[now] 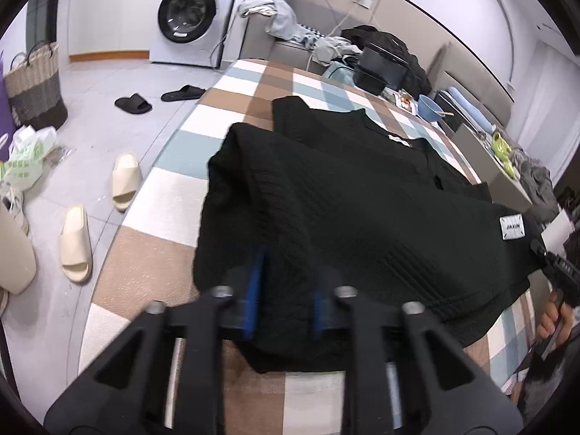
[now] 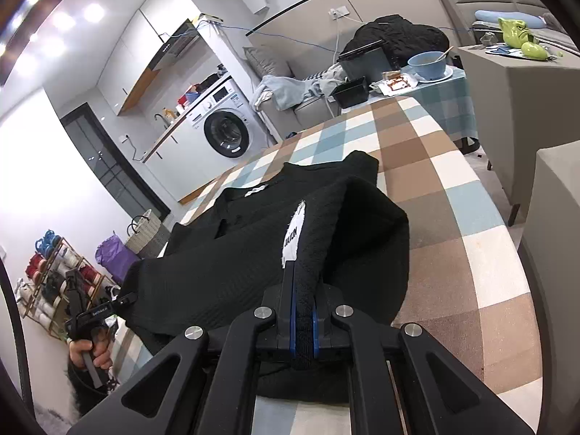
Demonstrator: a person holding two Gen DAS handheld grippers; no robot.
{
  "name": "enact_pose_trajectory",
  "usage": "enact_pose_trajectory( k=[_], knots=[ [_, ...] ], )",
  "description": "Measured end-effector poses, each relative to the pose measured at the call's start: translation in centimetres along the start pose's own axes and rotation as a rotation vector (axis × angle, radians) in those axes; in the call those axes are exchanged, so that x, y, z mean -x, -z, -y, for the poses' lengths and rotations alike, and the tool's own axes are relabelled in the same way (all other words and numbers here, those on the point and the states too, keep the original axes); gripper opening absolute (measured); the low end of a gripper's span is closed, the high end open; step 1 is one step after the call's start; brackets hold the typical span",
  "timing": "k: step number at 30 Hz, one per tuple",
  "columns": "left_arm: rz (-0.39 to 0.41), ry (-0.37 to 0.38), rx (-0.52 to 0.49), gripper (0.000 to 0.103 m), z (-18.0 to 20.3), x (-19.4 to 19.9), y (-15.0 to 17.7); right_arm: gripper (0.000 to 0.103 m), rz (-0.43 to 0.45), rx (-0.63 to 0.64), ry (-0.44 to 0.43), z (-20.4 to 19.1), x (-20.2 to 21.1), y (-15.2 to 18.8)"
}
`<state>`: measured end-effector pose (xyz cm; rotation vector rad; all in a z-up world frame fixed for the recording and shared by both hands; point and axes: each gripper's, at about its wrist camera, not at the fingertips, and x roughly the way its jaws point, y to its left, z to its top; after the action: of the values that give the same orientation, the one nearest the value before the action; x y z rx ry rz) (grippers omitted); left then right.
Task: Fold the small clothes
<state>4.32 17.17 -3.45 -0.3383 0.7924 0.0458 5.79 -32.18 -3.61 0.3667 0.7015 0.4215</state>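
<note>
Collar of black top (image 1: pixel 362 195) points away; both tongs (image 1: pixel 286 290) (image 2: pixel 303 311) pinch its near hem.

I can't see L gripper (image 1: pixel 286 290) tips, buried in black knit top (image 1: pixel 355 217) | R gripper (image 2: pixel 303 311) pads mostly hidden by pinched fold | white label (image 2: pixel 293 235) text too skewed for me to read in R view | my R hand (image 1: pixel 554 322) cut off at L view's edge

One black garment (image 1: pixel 344 217), four slippers (image 1: pixel 125 181)
</note>
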Motion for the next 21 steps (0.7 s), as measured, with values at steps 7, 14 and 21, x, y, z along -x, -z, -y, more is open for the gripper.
enact_pose_trajectory(
  k=[7,14,21],
  knots=[
    [0.085,-0.008,-0.004,0.004,0.7,1.5,-2.0,0.005,0.081,-0.081,0.038,1.5,0.7,-1.0],
    [0.204,0.009,-0.007,0.004,1.7,3.0,-7.1,0.005,0.166,-0.156,0.018,2.0,0.3,-5.3],
    [0.283,-0.003,0.019,0.004,1.4,2.1,-12.0,0.005,0.223,-0.154,0.051,0.0,-1.3,-9.1]
  ],
)
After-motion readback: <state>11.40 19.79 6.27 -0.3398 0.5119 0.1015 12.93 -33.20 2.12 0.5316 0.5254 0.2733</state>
